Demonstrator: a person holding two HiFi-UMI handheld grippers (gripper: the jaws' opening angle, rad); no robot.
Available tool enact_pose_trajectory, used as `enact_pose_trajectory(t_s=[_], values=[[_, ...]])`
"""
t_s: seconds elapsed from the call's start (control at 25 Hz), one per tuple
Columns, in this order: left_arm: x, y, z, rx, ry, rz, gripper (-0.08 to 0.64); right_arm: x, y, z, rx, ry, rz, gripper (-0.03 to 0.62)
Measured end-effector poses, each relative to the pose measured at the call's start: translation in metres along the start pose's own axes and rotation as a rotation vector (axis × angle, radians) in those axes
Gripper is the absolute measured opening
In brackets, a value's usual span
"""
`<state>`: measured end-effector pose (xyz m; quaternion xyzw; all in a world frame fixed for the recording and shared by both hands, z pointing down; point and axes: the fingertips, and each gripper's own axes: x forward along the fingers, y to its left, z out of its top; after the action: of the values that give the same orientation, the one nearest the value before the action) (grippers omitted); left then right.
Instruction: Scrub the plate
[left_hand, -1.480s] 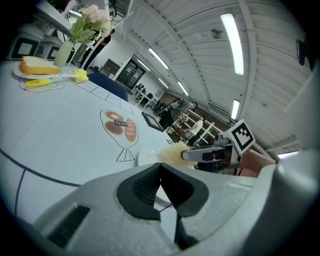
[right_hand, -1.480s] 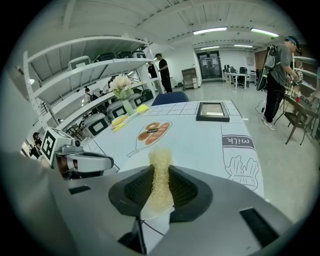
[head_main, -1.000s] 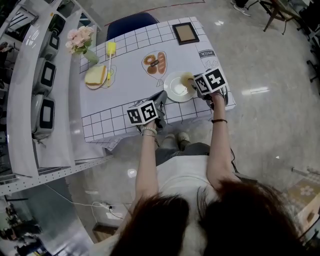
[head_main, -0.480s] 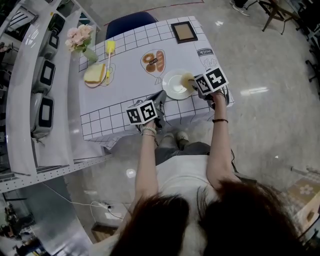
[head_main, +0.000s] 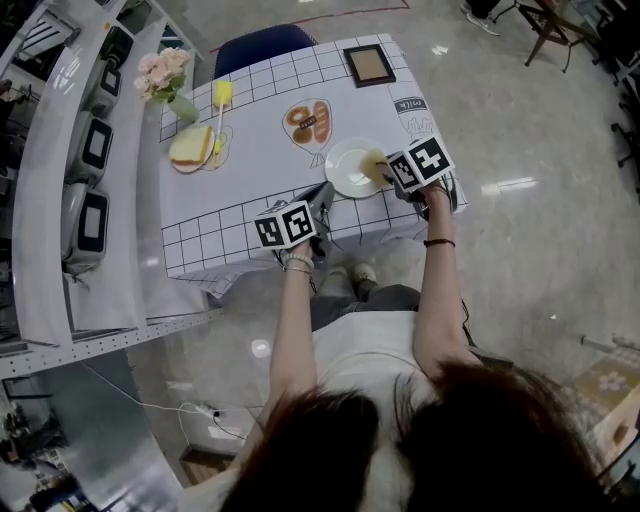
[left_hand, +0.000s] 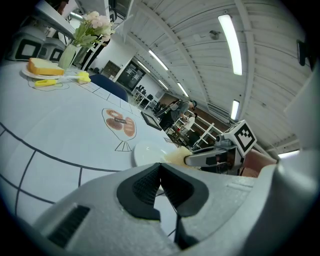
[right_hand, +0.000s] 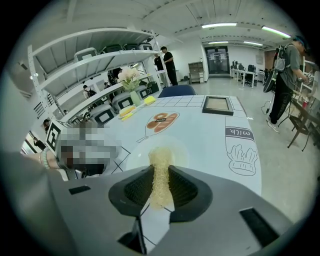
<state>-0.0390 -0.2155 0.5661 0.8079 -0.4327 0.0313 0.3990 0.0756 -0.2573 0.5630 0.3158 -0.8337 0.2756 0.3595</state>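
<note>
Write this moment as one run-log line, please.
right gripper: shut on scrub pad | scrub pad: over plate rim | left gripper: shut, empty

Head view: the right claw (head_main: 388, 172) and its marker cube (head_main: 420, 162) cover the right rim of the plate (head_main: 348, 167) and the near end of the scrubber (head_main: 373, 158), so contact between scrubber and plate cannot be told. The person's hair (head_main: 420, 440) blocks the lower frame, and the content of the frame (head_main: 370, 65) is too small to tell. Left gripper view: the body of the left claw (left_hand: 160, 186) conceals the plate's near edge and the near bench (left_hand: 60, 135). Right gripper view: the scrubber's lower end is lost between the pads (right_hand: 140, 187), and the plate's near rim lies behind the claw body.
</note>
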Motion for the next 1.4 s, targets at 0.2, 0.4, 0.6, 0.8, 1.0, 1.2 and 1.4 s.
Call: enact_pose_trajectory(t_s=[0.2,0.4,0.6,0.8,1.0,1.2,1.4], values=[[0.0,0.0,-0.001,-0.002,-0.001,0.005,0.011,0.0,0.003,-0.001,-0.013,0.01,0.007,0.08],[0.0,-0.003,-0.001,-0.01,-0.009,0.0,0.011,0.001,0.01,-0.003,-0.035,0.03,0.015,0.08],[-0.001,0.0,-0.003,-0.007,-0.006,0.021,0.011,0.002,0.016,-0.006,-0.05,0.043,0.038,0.08],[-0.002,0.0,-0.005,-0.006,-0.006,0.022,0.011,0.003,0.022,-0.007,-0.058,0.052,0.062,0.08],[-0.003,-0.001,-0.008,-0.015,-0.011,0.018,0.011,0.006,0.032,-0.01,-0.077,0.068,0.097,0.08],[-0.006,-0.002,-0.006,-0.017,-0.02,0.016,0.011,0.009,0.041,-0.01,-0.098,0.086,0.124,0.08],[-0.008,0.001,-0.006,-0.019,-0.027,0.017,0.011,0.013,0.051,-0.01,-0.118,0.101,0.155,0.08]])
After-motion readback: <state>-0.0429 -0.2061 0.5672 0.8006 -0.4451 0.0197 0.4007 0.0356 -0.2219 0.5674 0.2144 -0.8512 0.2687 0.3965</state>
